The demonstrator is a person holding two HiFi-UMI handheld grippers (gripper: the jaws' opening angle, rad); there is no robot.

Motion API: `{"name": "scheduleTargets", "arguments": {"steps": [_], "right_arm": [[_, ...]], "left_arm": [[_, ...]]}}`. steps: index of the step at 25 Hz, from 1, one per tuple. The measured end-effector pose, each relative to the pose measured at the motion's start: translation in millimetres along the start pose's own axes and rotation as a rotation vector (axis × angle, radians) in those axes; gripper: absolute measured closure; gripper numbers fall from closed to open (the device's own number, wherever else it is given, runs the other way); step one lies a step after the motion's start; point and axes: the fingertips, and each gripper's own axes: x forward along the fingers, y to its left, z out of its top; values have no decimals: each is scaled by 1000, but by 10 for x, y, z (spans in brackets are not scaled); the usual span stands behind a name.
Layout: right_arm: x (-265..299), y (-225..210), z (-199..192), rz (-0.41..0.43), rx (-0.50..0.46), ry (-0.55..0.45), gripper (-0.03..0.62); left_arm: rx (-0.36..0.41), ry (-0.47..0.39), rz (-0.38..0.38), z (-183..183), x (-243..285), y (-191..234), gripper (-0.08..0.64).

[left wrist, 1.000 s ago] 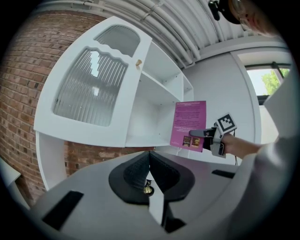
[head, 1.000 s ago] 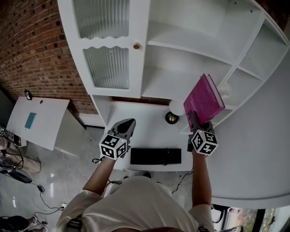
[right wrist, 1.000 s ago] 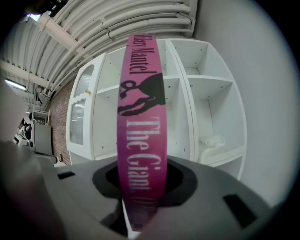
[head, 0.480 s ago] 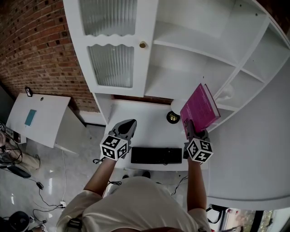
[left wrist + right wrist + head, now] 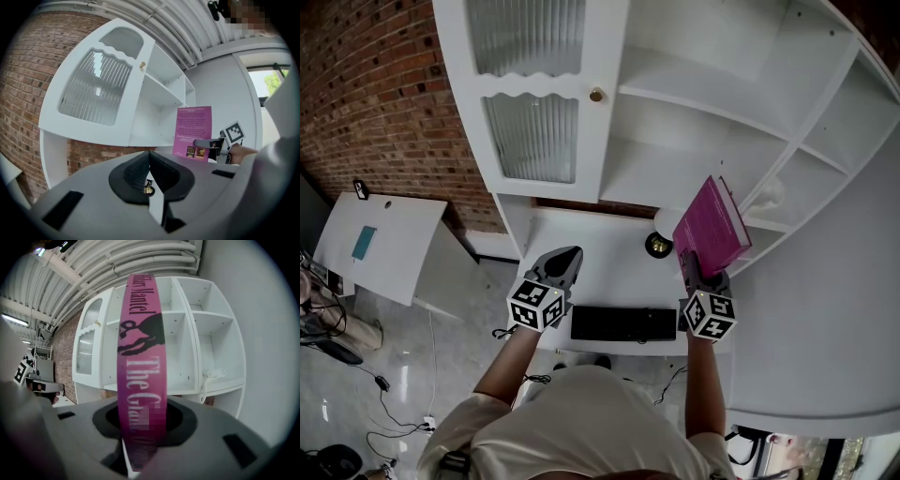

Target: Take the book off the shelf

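Observation:
A magenta book (image 5: pixel 712 228) stands upright in my right gripper (image 5: pixel 692 269), which is shut on its lower end. It hangs in front of the white shelf unit (image 5: pixel 675 141), over the right side of the white desk (image 5: pixel 600 272), touching no shelf board. In the right gripper view its spine (image 5: pixel 140 357) fills the gap between the jaws of that gripper (image 5: pixel 140 427). The left gripper view shows the book's back cover (image 5: pixel 192 131) off to the right. My left gripper (image 5: pixel 565 258) hovers over the desk's left side, shut and holding nothing (image 5: pixel 150 161).
A black keyboard (image 5: pixel 623 323) lies at the desk's near edge. A white globe (image 5: pixel 667 221) and a small dark round object (image 5: pixel 655 245) sit just left of the book. The cabinet door (image 5: pixel 534 103) with ribbed glass is closed. A white object (image 5: pixel 769 193) rests on a right shelf.
The right gripper has drawn the book down and slightly left, away from the shelf compartments and nearer the person. The left gripper has stayed where it was.

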Motion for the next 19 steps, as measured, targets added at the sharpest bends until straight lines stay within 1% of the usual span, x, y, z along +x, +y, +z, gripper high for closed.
{"name": "scheduleTargets", "arguments": {"steps": [11,19], "right_arm": [[19,-61,-55,3,8,7,456],[34,-122,-64,5,12,8,456]], "left_arm": [[17,4,-5,68,110,-10,566],[21,14,-10,53,184,-64,566]]}}
